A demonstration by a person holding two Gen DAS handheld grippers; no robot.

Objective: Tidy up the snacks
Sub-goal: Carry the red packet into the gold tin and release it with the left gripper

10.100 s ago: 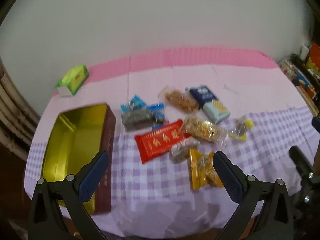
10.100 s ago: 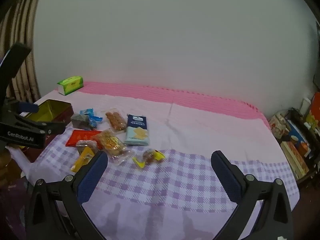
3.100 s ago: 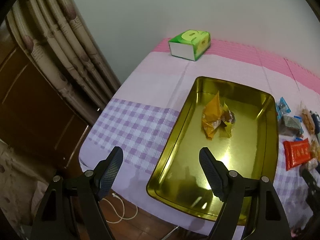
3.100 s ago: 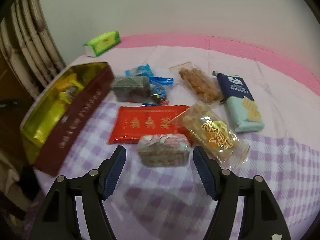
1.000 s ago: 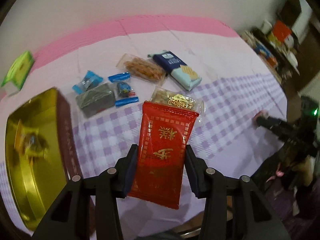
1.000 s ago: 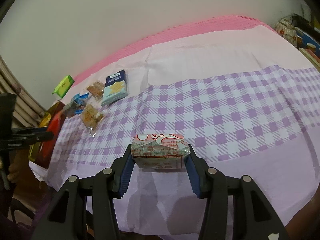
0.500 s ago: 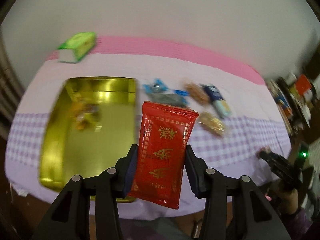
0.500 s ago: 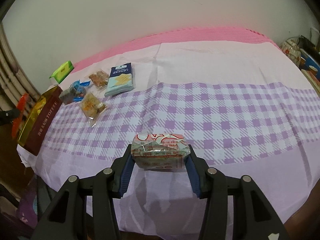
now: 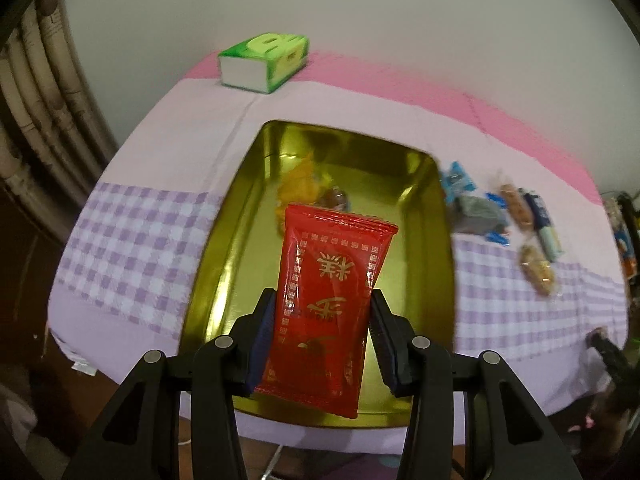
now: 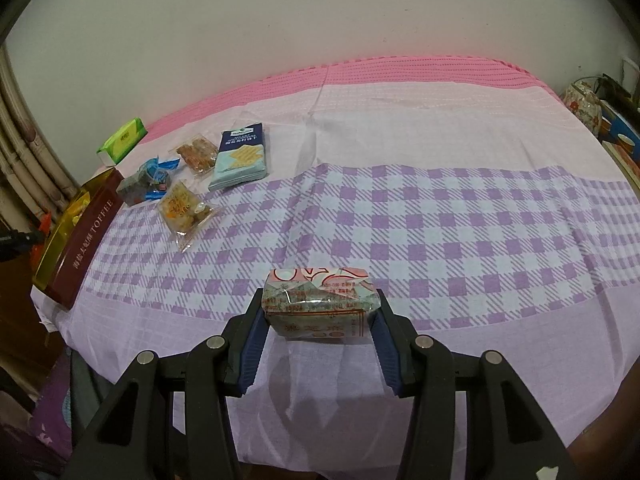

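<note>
My left gripper (image 9: 322, 340) is shut on a red snack packet (image 9: 328, 300) with gold characters and holds it above the near half of the open gold tin (image 9: 412, 184). An orange snack bag (image 9: 298, 190) lies inside the tin. My right gripper (image 10: 318, 332) is shut on a pink-and-white wrapped cake (image 10: 318, 300), held above the front of the table, far right of the tin (image 10: 86, 232). On the cloth lie a blue cracker pack (image 10: 240, 156), a clear bag of nuts (image 10: 196, 152), a yellow-printed clear packet (image 10: 184, 208) and blue candies (image 10: 154, 172).
A green tissue box (image 9: 264, 60) stands at the table's far left corner, also in the right wrist view (image 10: 122, 140). Curtains (image 9: 36, 92) hang left of the table. Shelves with clutter (image 10: 608, 120) stand at the right. The checked cloth (image 10: 440, 220) covers the table.
My left gripper has swung left with the red packet and now hangs over the tin, closer to it. My right gripper still holds the wrapped cake, with the view shifted slightly.
</note>
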